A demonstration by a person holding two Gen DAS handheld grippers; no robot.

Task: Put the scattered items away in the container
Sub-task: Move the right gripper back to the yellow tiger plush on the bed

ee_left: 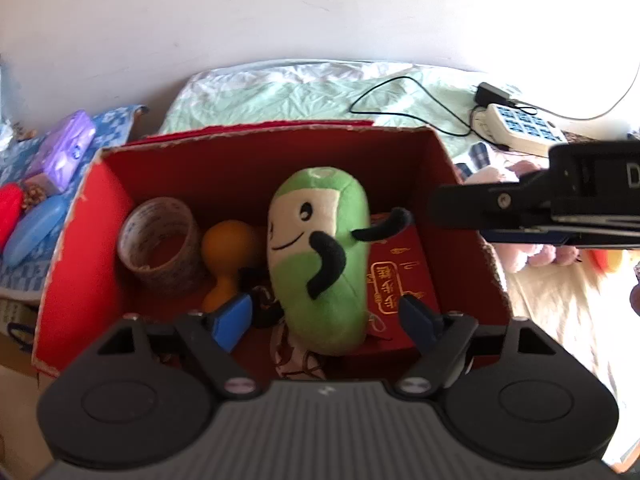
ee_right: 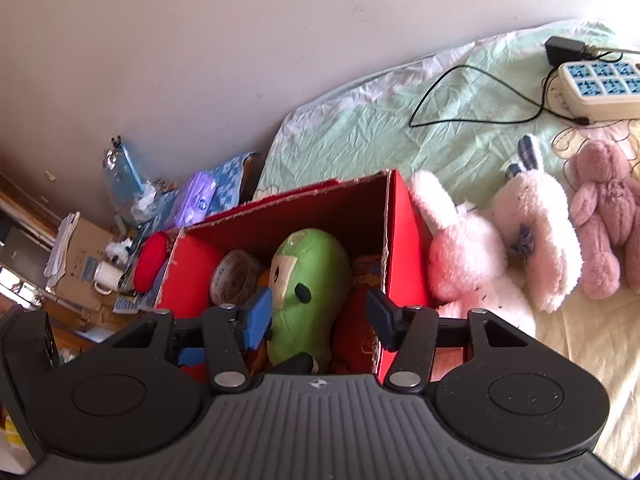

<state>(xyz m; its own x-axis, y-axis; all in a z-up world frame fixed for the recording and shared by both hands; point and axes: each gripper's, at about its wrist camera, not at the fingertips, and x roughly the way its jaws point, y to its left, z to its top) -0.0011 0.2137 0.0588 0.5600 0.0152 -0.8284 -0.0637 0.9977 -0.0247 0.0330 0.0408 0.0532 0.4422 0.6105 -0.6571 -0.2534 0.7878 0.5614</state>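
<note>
The left gripper (ee_left: 326,316), black with blue pads, hung over the near edge of the open red cardboard box (ee_left: 100,216) with its jaws apart; the green and white plush toy with black arms (ee_left: 320,264) stood between the pads, but neither pad pressed on it. The right gripper (ee_right: 320,316) hovered over the same box (ee_right: 404,240) from its right side, jaws likewise parted around empty air above the green toy (ee_right: 308,280), holding nothing. Inside the box, the toy stood roughly upright near the middle, leaning against a red booklet with gold lettering (ee_left: 394,284) on its right. To its left lay an orange gourd-shaped object (ee_left: 228,256) and, beside that, a roll of clear packing tape (ee_left: 160,240) tilted against the left wall. Outside the box on its right, on the pale yellow bedding (ee_right: 592,344), lay a white fluffy plush rabbit (ee_right: 500,240) touching the box wall, and just beyond it a dusty pink plush bear (ee_right: 608,216). Farther back, on the crumpled mint-green sheet (ee_right: 360,132), rested a cream power strip with blue sockets (ee_right: 600,88), a black adapter (ee_right: 564,50) and a looping black cable (ee_right: 452,96).
</note>
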